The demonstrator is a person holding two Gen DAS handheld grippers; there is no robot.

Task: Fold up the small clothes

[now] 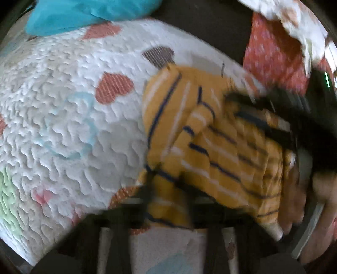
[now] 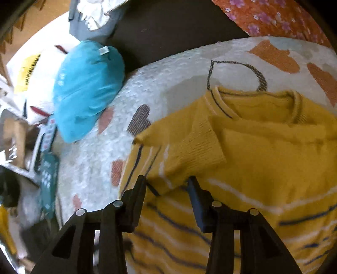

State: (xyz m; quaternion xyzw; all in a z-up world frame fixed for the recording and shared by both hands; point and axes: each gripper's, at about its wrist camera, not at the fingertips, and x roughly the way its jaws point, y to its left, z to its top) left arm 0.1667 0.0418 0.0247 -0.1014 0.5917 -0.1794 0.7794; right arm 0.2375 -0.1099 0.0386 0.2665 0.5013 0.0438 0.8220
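A small mustard-yellow knit sweater (image 2: 263, 151) with navy and white stripes lies on a white quilted bedspread (image 2: 168, 80), neck end away from me, one sleeve folded across its body. My right gripper (image 2: 167, 183) is open, its fingers straddling the cuff of the folded sleeve. In the blurred left wrist view the same sweater (image 1: 210, 143) lies bunched at the right. My left gripper (image 1: 168, 198) sits at its near edge with cloth between the fingers; I cannot tell if it is shut. The other gripper (image 1: 294, 113) reaches in dark at the right.
A turquoise cushion (image 2: 86, 88) lies at the bedspread's left edge, also at the top of the left wrist view (image 1: 84, 12). An orange floral cloth (image 2: 273, 16) is at the back right. Shelves and clutter (image 2: 25, 137) stand beyond the left edge.
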